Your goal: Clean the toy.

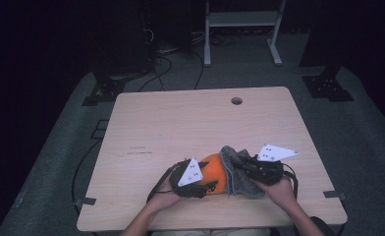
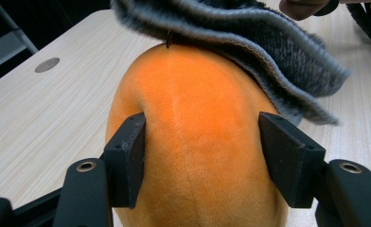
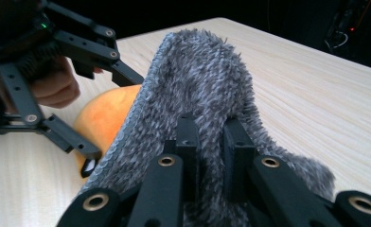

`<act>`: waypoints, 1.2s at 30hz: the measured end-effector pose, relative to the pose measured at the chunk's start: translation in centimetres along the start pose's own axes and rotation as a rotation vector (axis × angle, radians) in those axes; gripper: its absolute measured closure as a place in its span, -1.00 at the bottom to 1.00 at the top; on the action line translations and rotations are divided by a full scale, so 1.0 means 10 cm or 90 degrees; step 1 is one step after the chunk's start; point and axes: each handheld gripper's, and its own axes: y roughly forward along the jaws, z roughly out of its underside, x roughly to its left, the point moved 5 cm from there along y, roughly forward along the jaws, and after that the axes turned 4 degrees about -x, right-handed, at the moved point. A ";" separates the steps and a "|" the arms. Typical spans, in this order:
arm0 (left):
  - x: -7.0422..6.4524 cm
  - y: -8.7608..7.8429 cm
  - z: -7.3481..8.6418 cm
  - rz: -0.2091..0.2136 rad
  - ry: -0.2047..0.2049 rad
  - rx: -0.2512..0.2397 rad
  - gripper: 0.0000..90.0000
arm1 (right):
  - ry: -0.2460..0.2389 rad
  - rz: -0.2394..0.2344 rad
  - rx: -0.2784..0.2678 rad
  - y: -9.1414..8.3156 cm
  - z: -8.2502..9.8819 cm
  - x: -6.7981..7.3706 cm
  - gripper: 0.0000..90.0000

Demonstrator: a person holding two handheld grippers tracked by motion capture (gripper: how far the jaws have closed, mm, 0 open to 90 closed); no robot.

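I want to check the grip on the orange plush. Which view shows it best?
The left gripper view: the plush sits close up, pinched between the jaws. The high view shows it small; the right gripper view mostly behind the cloth.

Black tongs (image 2: 200, 161), brass rivets, white triangular plates.

Your left gripper (image 2: 200, 161) has its two black jaws set against either side of the orange plush toy (image 2: 193, 142), the left pad dug into the fur, the right one at its flank. A grey fuzzy cloth (image 2: 254, 42) drapes over the toy's far end, touching it, one corner hanging down to the right. Underneath runs the pale wood tabletop (image 2: 41, 118), with a round hole (image 2: 47, 65) off at the upper left
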 end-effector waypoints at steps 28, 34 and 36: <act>-0.06 0.05 -0.06 -0.024 0.028 0.014 -0.21 | -0.072 -0.039 -0.006 0.09 -0.17 0.31 0.77; -0.08 0.02 -0.02 -0.024 0.057 0.013 -0.18 | -0.068 -0.007 0.004 0.04 -0.19 0.20 0.78; -0.08 0.02 -0.03 -0.008 0.032 0.007 -0.24 | -0.052 0.024 0.012 -0.02 -0.16 0.06 0.78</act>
